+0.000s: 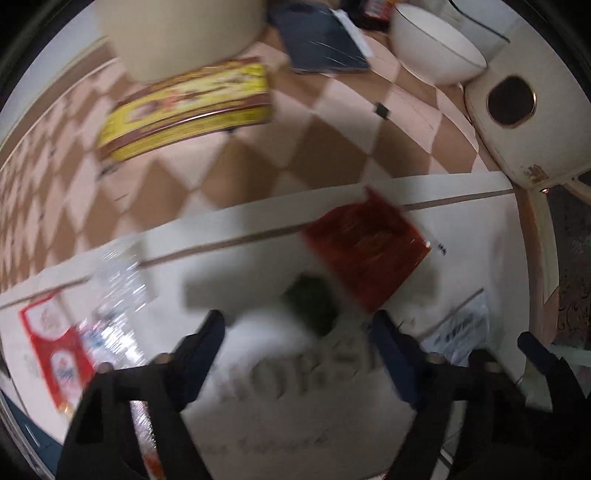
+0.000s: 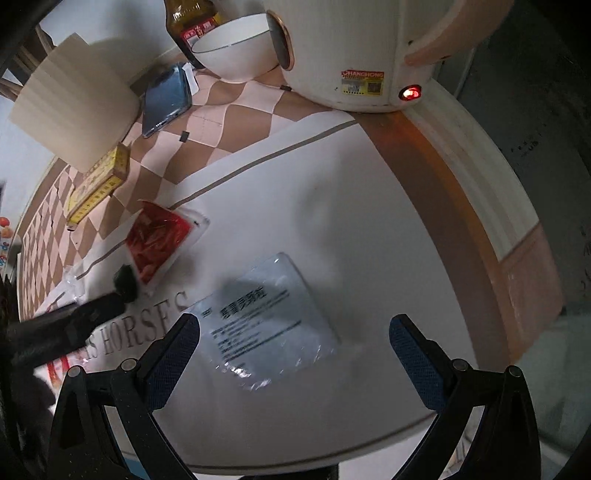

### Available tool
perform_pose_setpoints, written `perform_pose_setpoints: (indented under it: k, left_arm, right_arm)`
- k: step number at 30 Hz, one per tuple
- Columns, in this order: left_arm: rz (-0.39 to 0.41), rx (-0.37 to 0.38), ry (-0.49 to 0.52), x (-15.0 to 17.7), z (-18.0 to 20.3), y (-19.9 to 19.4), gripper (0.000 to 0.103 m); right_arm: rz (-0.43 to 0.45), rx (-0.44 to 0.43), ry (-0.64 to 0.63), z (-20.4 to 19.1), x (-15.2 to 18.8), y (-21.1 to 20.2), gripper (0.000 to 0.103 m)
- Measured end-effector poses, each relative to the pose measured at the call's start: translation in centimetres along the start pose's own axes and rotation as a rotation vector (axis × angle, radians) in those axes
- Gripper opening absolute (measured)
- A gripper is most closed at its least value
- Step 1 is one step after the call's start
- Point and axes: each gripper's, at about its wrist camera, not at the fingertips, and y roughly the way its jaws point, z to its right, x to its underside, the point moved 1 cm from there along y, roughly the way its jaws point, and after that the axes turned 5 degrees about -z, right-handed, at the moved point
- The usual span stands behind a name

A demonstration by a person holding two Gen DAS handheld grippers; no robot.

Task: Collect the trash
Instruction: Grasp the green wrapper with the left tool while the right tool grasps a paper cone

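A red sauce packet [image 1: 365, 247] lies on the white cloth, ahead and right of my open left gripper [image 1: 299, 325]; it also shows in the right wrist view [image 2: 157, 242]. A small dark green scrap [image 1: 314, 302] lies just in front of the left fingers, also seen in the right wrist view [image 2: 125, 282]. A clear packet with black print [image 2: 266, 321] lies between the fingers of my open right gripper [image 2: 295, 328]; it shows in the left wrist view [image 1: 461, 328]. A clear crinkled wrapper [image 1: 118, 295] and a red-and-white wrapper [image 1: 55, 347] lie at the left. The left view is blurred.
A yellow box [image 1: 188, 107], a dark phone [image 1: 321, 37], a white bowl [image 1: 436, 48], a cream kettle [image 2: 351, 55], a brown bottle [image 2: 192, 22] and a cream container [image 2: 74, 107] stand on the checked cloth [image 1: 258, 162]. The table edge [image 2: 480, 192] curves at the right.
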Motion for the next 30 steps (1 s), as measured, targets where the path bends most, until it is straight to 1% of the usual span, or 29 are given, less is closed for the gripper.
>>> perform_pose_setpoints:
  k: [1, 2, 3, 5, 8, 10, 11, 12, 13, 14, 15, 16, 17, 18, 19, 20, 25, 26, 28, 29, 30]
  left_arm:
    - [0.007, -0.026, 0.01, -0.1, 0.3, 0.0, 0.051]
    - [0.023, -0.057, 0.037, 0.0, 0.7, -0.2, 0.029]
    - [0.029, -0.07, 0.051, 0.1, 0.7, -0.3, 0.021]
    - [0.029, -0.101, 0.044, 0.9, -0.1, -0.5, 0.021]
    - [0.042, -0.153, 0.017, 2.4, -1.6, -0.9, 0.021]
    - [0.053, -0.182, -0.007, 3.7, -2.5, -1.2, 0.021]
    - [0.055, -0.189, -0.022, 4.4, -3.0, -1.3, 0.021]
    - [0.054, -0.193, -0.028, 4.9, -3.3, -1.3, 0.021]
    - [0.055, -0.196, -0.036, 5.4, -3.5, -1.2, 0.021]
    - [0.056, -0.196, -0.039, 5.7, -3.6, -1.2, 0.021]
    - [0.061, -0.2, -0.039, 6.1, -3.7, -1.2, 0.021]
    - [0.07, -0.207, -0.039, 6.6, -3.8, -1.4, 0.021]
    - [0.079, -0.209, -0.04, 7.4, -4.3, -1.6, 0.021]
    - [0.097, -0.205, -0.04, 8.1, -4.3, -2.2, 0.021]
    - [0.108, -0.202, -0.04, 8.4, -4.3, -2.5, 0.021]
    - [0.128, -0.199, -0.038, 9.4, -4.5, -3.3, 0.021]
    - [0.251, -0.175, 0.002, 14.8, -5.1, -8.2, 0.021]
    - [0.272, -0.168, 0.007, 15.3, -5.3, -9.2, 0.021]
    - [0.314, -0.155, 0.013, 18.1, -6.3, -11.0, 0.021]
    - [0.338, -0.149, 0.016, 20.4, -7.0, -12.0, 0.021]
    - [0.349, -0.145, 0.019, 21.0, -7.4, -12.3, 0.021]
  right_arm:
    - [-0.005, -0.001, -0.01, 0.1, -0.1, 0.2, 0.103]
    - [-0.01, -0.003, -0.016, 0.0, -0.2, 0.3, 0.103]
    - [-0.02, -0.007, -0.032, -0.2, -0.2, 0.7, 0.103]
    - [-0.038, -0.011, -0.072, -0.9, -0.3, 1.7, 0.103]
    - [-0.017, 0.06, -0.164, -2.8, -0.1, 2.2, 0.103]
    - [0.006, 0.129, -0.259, -4.7, 0.4, 2.8, 0.103]
    - [0.022, 0.129, -0.281, -5.2, 0.6, 2.8, 0.099]
    - [0.055, 0.121, -0.299, -5.8, 1.1, 2.6, 0.097]
    - [0.073, 0.115, -0.307, -6.1, 1.3, 2.5, 0.089]
    - [0.085, 0.11, -0.317, -6.3, 1.6, 2.3, 0.079]
    - [0.104, 0.103, -0.329, -6.7, 2.0, 2.0, 0.071]
    - [0.114, 0.099, -0.335, -6.9, 2.2, 1.8, 0.049]
    - [0.121, 0.089, -0.347, -7.2, 2.5, 1.5, 0.022]
    - [0.116, 0.067, -0.351, -7.4, 2.6, 1.4, 0.009]
    - [0.103, 0.037, -0.339, -7.4, 2.8, 1.2, 0.003]
    - [0.106, 0.025, -0.331, -7.3, 3.0, 1.0, 0.003]
    - [0.184, -0.007, -0.29, -7.8, 5.1, -2.9, 0.003]
    - [0.202, -0.012, -0.279, -7.8, 6.1, -4.2, 0.003]
    - [0.236, -0.024, -0.252, -7.5, 8.6, -6.7, 0.003]
    - [0.251, -0.031, -0.241, -7.7, 9.7, -7.6, 0.003]
    - [0.263, -0.037, -0.232, -7.9, 10.8, -8.4, 0.003]
